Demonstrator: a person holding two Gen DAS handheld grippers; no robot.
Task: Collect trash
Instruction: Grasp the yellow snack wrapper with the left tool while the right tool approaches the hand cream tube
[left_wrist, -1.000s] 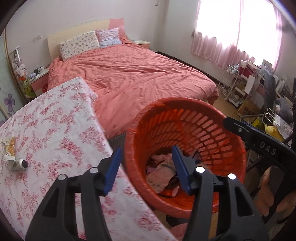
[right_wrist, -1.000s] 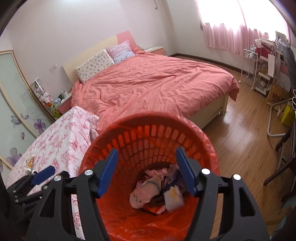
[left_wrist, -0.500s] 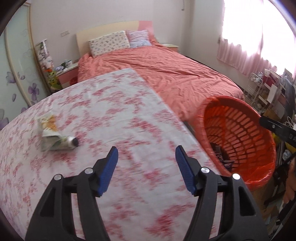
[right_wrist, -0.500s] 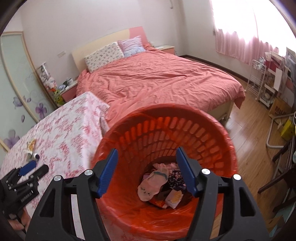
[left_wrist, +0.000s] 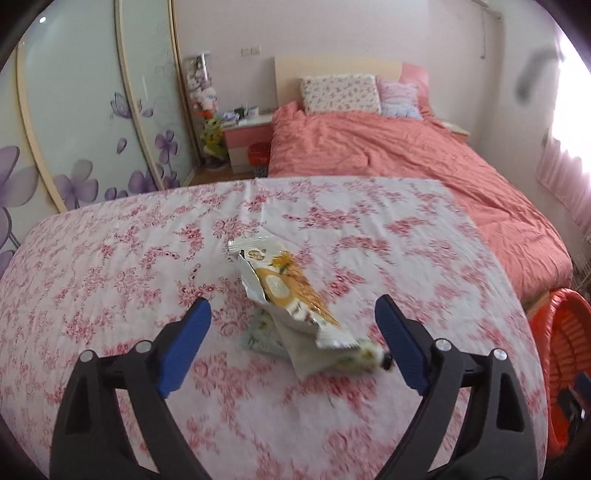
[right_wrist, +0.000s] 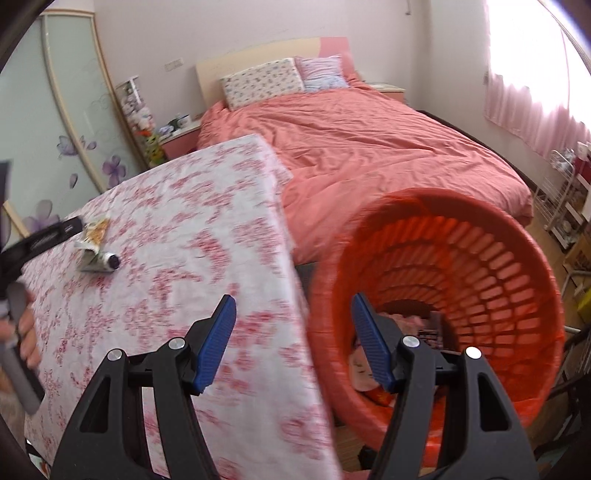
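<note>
**Wide jaws over loose trash, basket off to the side**

My left gripper (left_wrist: 293, 334) has its jaws opening now, wide apart, and the wrapper (left_wrist: 284, 291) lies between them on the table but the pads do not press it yet. My right gripper (right_wrist: 293, 339) holds nothing; its jaws stand partly apart above the gap between table and basket.

From largest to smallest, here is what I think can go wrong. The table (left_wrist: 110, 266) has a soft flowered cloth, so if I close low, the pads may pinch the cloth with the trash and drag it. The orange basket (right_wrist: 480, 277) stands tilted just beside the table edge, with some trash already inside; my right gripper is close to its rim, and a careless move could knock it. The wrapper is thin and crumpled, lying over a second small packet (left_wrist: 258, 332), so I may catch only one. A small tube (left_wrist: 365, 356) with a dark cap lies near the right pad; it looks round and could roll or slip out.
</note>
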